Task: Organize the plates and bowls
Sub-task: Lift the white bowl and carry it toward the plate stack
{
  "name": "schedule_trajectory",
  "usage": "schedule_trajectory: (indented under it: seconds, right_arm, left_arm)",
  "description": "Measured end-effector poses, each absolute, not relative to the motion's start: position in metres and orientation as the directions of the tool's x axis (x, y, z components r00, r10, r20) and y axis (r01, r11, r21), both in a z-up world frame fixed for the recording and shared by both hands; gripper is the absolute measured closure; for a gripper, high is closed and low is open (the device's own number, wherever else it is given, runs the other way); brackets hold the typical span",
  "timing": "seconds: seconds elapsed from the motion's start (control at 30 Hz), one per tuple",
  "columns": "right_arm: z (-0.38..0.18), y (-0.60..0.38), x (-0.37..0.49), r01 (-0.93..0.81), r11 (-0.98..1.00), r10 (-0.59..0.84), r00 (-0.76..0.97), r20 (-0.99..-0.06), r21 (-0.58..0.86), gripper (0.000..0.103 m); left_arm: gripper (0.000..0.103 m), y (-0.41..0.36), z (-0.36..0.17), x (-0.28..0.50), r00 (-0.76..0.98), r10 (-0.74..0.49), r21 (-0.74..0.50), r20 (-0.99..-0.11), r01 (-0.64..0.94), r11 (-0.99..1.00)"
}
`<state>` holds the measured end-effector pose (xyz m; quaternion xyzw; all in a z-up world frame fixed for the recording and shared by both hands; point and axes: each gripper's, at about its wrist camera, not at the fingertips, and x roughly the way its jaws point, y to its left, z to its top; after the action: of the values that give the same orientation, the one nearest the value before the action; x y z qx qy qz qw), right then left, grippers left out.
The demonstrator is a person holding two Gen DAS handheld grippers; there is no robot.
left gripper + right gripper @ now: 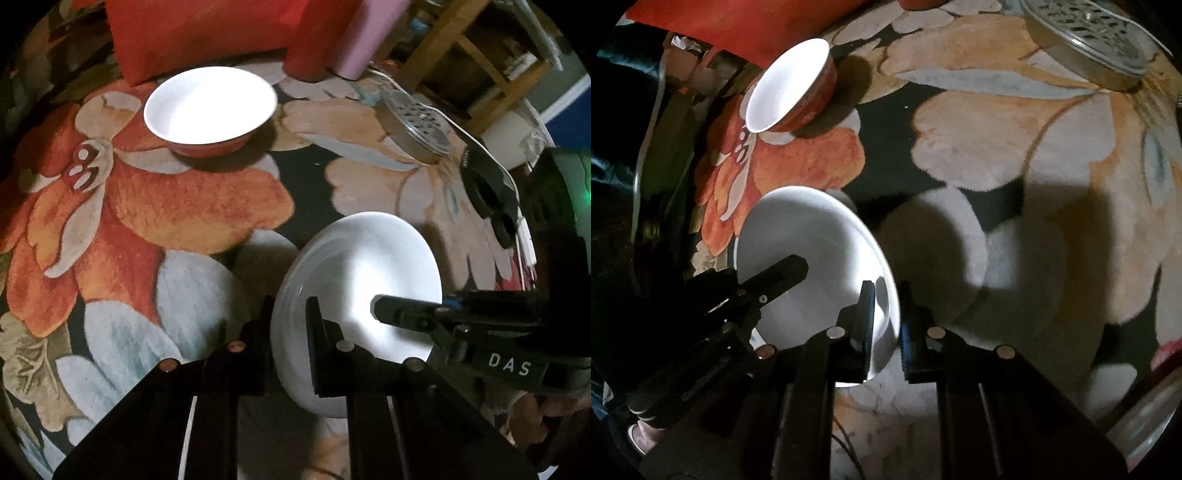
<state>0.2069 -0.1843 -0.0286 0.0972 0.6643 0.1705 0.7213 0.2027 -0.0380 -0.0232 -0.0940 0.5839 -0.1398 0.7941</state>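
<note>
Both grippers clamp the same white plate (pixel 354 295), one on each side of its rim. Left gripper (pixel 291 328) is clenched on the near-left edge, one finger under, one on top. Right gripper (pixel 886 325) is clenched on the opposite edge. In the left wrist view it shows as the black finger lying across the plate's face.

Plate looks lifted and tilted off the floral rug (pixel 140 206), judging by the shadow on the rug below it. The red-sided bowl (pixel 210 110) sits upright on the rug, well apart, further back near the red cushion (pixel 199 33).

Risks:
- Two rigid grips on one glazed plate: if the hands drift apart or roll unevenly, one pair of pads could slide off the rim, and the plate would swing or drop.
- Grips are shallow and right at the rim, so little margin.
- The metal lid with holes (pixel 415 125) and the white cable (pixel 480 147) sit back-right. A sweep that way could snag them.

Room: open rug between plate and bowl, nothing in that path. Right of the plate is also clear rug in the right wrist view. Cushions close off the back edge behind the bowl.
</note>
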Motion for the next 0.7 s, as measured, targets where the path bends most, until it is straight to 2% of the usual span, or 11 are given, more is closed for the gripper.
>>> schedule_trajectory:
  seconds: [0.37,0.7]
  right_arm:
    - [0.040,-0.210,0.155,-0.093,0.953,0.296,0.078,-0.952,0.289,0.091]
    - [0.088,-0.272,0.102,0.080,0.939,0.314,0.197,-0.929,0.334,0.090]
  left_arm:
    - [0.089,-0.073,0.038,0.160,0.274,-0.372,-0.322,-0.887,0.213,0.923]
    - [0.089,-0.133,0.085,0.134,0.273,-0.402,-0.310,-0.874,0.326,0.893]
